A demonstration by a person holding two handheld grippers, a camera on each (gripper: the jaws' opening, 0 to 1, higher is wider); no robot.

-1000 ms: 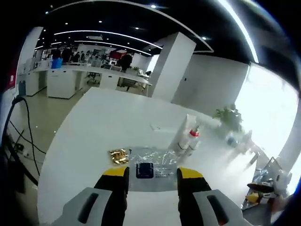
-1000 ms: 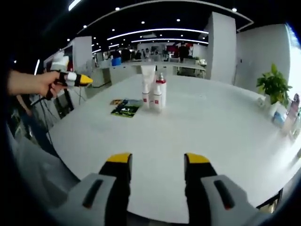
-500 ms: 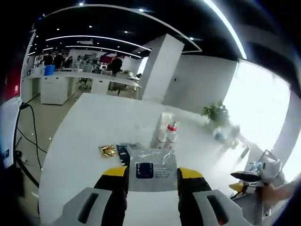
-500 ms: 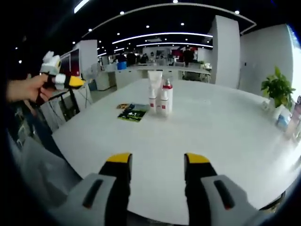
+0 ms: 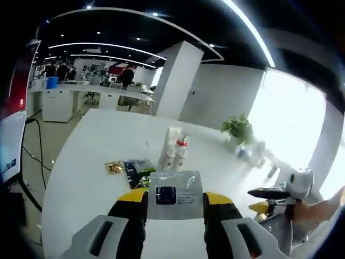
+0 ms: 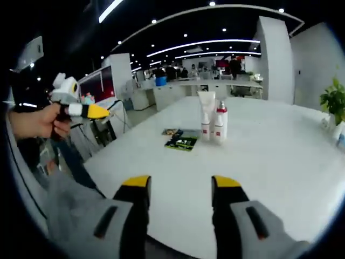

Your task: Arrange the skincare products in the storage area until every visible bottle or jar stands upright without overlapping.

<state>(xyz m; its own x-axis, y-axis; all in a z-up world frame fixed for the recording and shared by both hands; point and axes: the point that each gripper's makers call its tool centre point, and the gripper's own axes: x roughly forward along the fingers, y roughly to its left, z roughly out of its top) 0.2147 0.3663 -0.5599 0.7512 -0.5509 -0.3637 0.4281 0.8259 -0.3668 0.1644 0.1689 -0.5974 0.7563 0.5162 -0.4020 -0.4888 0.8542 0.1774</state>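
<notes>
- Between the yellow-tipped jaws of the left gripper [image 5: 168, 198], in the left gripper view, sits a flat silvery sachet [image 5: 175, 190] with a dark square print; the jaws pinch it at both edges.
- Beyond it on the smooth white table [image 5: 86, 162] lie a dark flat packet [image 5: 136, 166] and a small crinkled gold packet [image 5: 114, 168], side by side.
- Just past them a white tube [image 5: 171, 143] and a white bottle [image 5: 180, 148] with a red collar stand upright, close together.
- Farther off at the table's far edge is a green potted plant [image 5: 237, 128].
- At the right rim a hand [image 5: 318, 209] holds the other gripper.
- Right gripper [image 6: 179, 182], in the right gripper view: jaws spread apart, nothing between them, over the near table edge, well short of the tube and bottle.
</notes>
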